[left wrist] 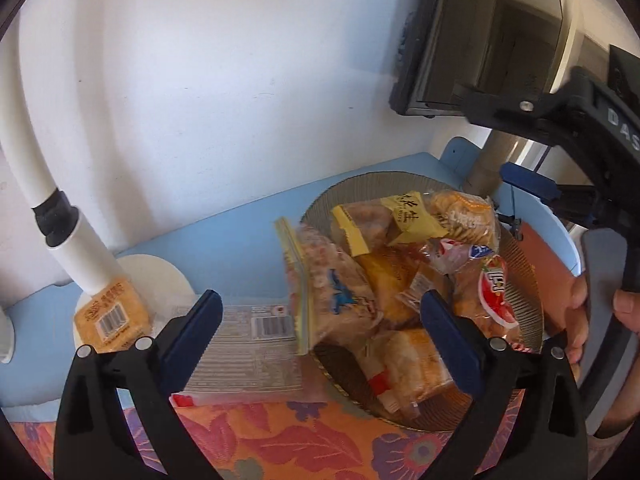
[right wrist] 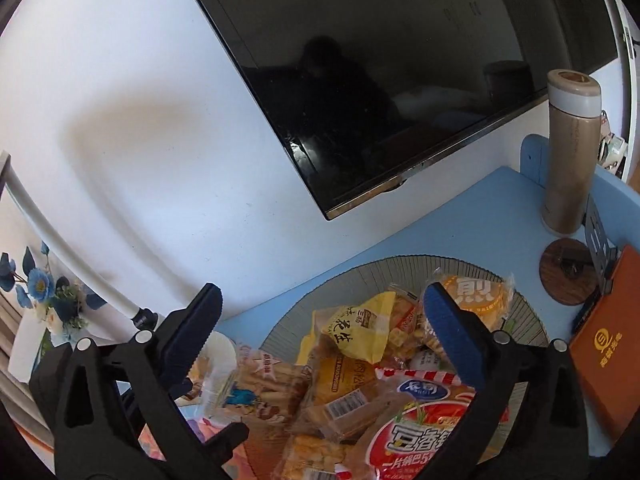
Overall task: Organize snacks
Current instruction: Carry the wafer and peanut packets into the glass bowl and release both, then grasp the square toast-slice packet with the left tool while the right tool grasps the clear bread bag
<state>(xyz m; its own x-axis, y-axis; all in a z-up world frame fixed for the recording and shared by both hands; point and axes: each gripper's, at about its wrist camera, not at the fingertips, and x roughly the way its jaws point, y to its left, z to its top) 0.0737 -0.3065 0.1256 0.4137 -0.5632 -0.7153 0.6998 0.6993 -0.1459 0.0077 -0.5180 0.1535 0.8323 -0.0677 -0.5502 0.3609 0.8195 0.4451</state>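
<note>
On the blue table (left wrist: 248,216), against the white wall, with a dark screen (right wrist: 380,80) hanging at 12 o'clock, the ribbed round tray (right wrist: 400,266) is heaped with snack packs — most of the sorting looks done. In the right wrist view a tan flask (right wrist: 570,160) stands at 2 o'clock and an orange box (right wrist: 608,356) lies at 3 o'clock, both outside the tray.

Still loose, seen from the left wrist: a flat clear packet (left wrist: 256,344) with a barcode lies on the table at 6 o'clock, beside the tray, and a small orange pack (left wrist: 112,316) sits at 8 o'clock, touching the white lamp base (left wrist: 160,276). One zip bag (left wrist: 320,284) hangs over the tray's 9 o'clock rim, half in.

Left gripper (left wrist: 320,320): jaws wide apart, nothing between them, hovering over the tray edge. Right gripper (right wrist: 320,320): also spread wide and empty, above the heap — a red crisp bag (right wrist: 424,440) lies under it.

Step, as I read it: between picks. Next move likely calls for the left gripper to swing toward 7 o'clock, drop onto the flat packet edge-on — thin and slippery, hard to pinch — then carry it into the tray.
</note>
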